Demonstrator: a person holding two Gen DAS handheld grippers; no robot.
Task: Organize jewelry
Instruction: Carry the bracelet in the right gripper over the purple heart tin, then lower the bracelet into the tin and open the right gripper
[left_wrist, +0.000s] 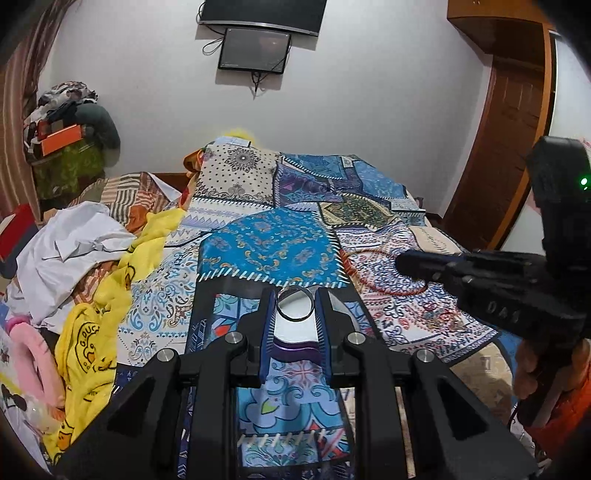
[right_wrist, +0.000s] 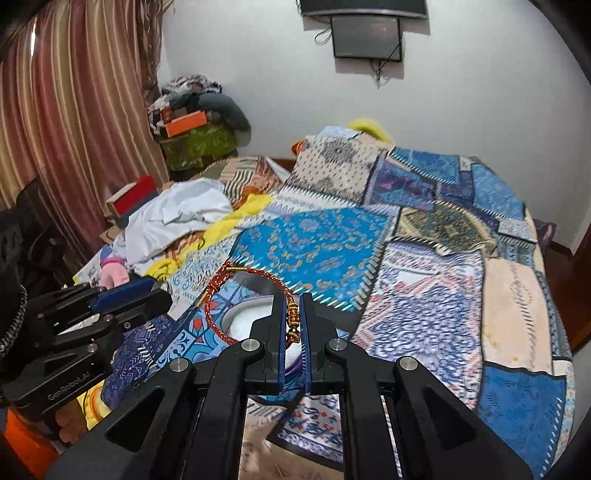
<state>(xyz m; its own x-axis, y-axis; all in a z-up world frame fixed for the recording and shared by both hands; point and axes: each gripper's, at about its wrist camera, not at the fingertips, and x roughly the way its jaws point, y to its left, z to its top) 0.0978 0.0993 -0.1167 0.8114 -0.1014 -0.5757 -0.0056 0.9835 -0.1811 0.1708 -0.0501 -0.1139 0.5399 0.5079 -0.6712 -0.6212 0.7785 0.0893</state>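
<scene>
Left hand-held gripper (left_wrist: 294, 308): black plastic frame, blue ribbed pads, jaws closed most of the way onto a dark metal ring (left_wrist: 295, 303). The ring is a plain smooth band, glossy, standing on edge between the fingertips, its opening facing the camera. Directly below and just beyond those fingertips sits a small round dish (left_wrist: 295, 332), white inside with a purple rim, resting on the bed's patchwork cover (left_wrist: 269, 247). Right hand-held gripper (right_wrist: 293, 317): same build, jaws nearly together, pinching the gold bead cluster of a braided bracelet (right_wrist: 218, 291). The bracelet is red-orange woven cord with gold metal end caps and a short gold bar; its loop hangs out to the left of the fingertips, over the dish (right_wrist: 240, 317). In the left wrist view the red cord loop (left_wrist: 354, 275) shows ahead and to the right of the left fingertips, with the right hand-held gripper (left_wrist: 410, 264) reaching in from the right side. Cover is printed fabric in blue, cream and red panels with mock stitch marks, soft and slightly rumpled. To the left of both tools: crumpled white cloth (left_wrist: 74, 243), a fuzzy yellow garment with duck print (left_wrist: 92, 350), and a pink plush piece (left_wrist: 26, 343).
</scene>
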